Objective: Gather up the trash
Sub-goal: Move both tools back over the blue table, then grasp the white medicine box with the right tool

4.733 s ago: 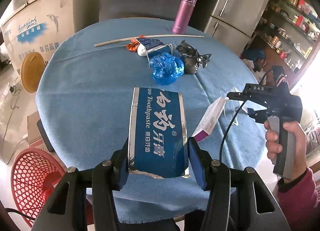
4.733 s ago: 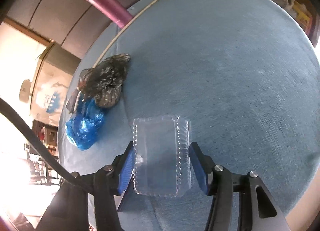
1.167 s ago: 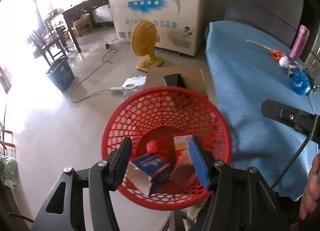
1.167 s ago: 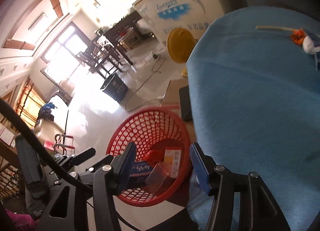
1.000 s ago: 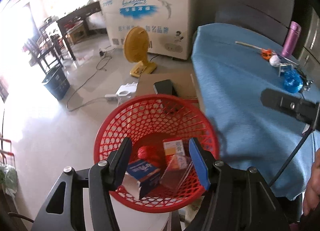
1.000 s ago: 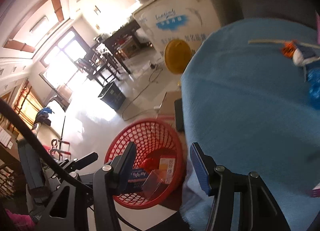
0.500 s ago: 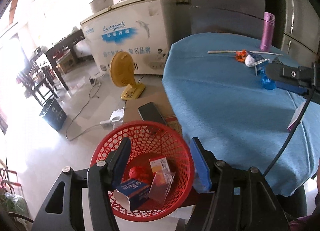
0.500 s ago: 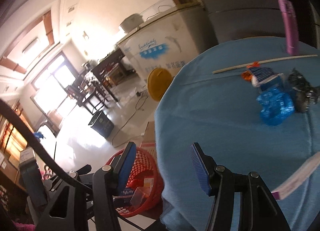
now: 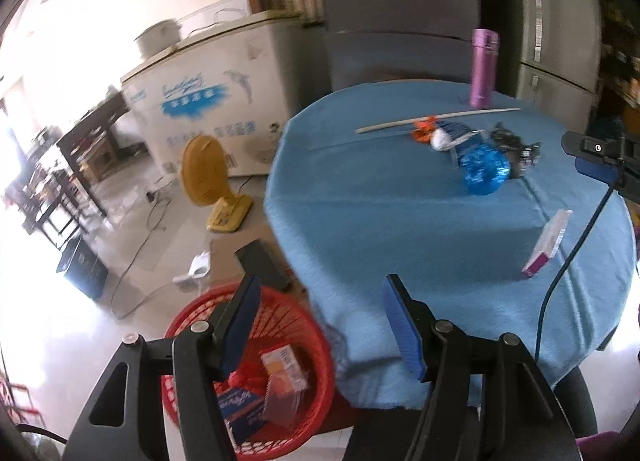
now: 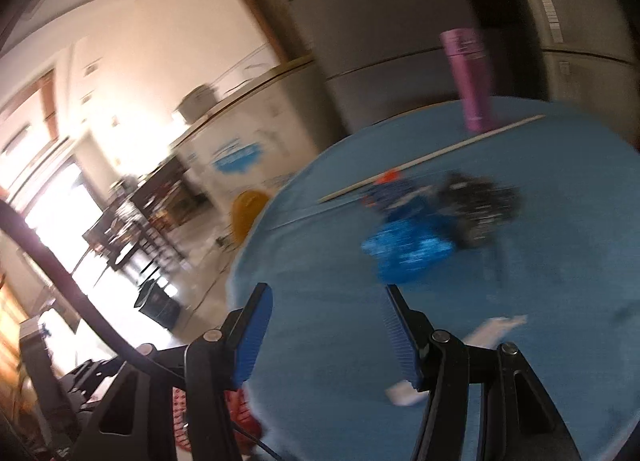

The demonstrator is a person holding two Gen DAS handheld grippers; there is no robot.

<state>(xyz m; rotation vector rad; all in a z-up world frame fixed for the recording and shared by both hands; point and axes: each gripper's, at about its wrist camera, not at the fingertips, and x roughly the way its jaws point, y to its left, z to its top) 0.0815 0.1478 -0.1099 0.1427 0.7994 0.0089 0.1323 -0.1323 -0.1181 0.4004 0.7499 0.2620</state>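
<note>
My left gripper [image 9: 320,325] is open and empty, over the near left edge of the blue-clothed round table [image 9: 380,221]. Below it on the floor stands the red basket [image 9: 324,373], holding a blue toothpaste box [image 9: 244,409] and a clear plastic container [image 9: 284,397]. On the table lie a crumpled blue bag [image 9: 484,169], a black bag [image 9: 516,145], an orange-and-white wrapper [image 9: 436,133] and a white-and-purple box [image 9: 548,245]. In the blurred right wrist view my right gripper [image 10: 326,337] is open and empty above the cloth, facing the blue bag [image 10: 408,249] and black bag [image 10: 480,205].
A purple bottle [image 9: 484,69] and a long thin stick [image 9: 436,119] sit at the table's far side. Behind stand a grey fridge and a white chest freezer [image 9: 208,113]. A yellow fan [image 9: 208,177], cables and a dark bin [image 9: 82,265] are on the floor at left.
The toothpaste box and clear container, held earlier, now lie in the basket. Both grippers have risen and swung from the basket towards the table, so the basket slid to the lower left.
</note>
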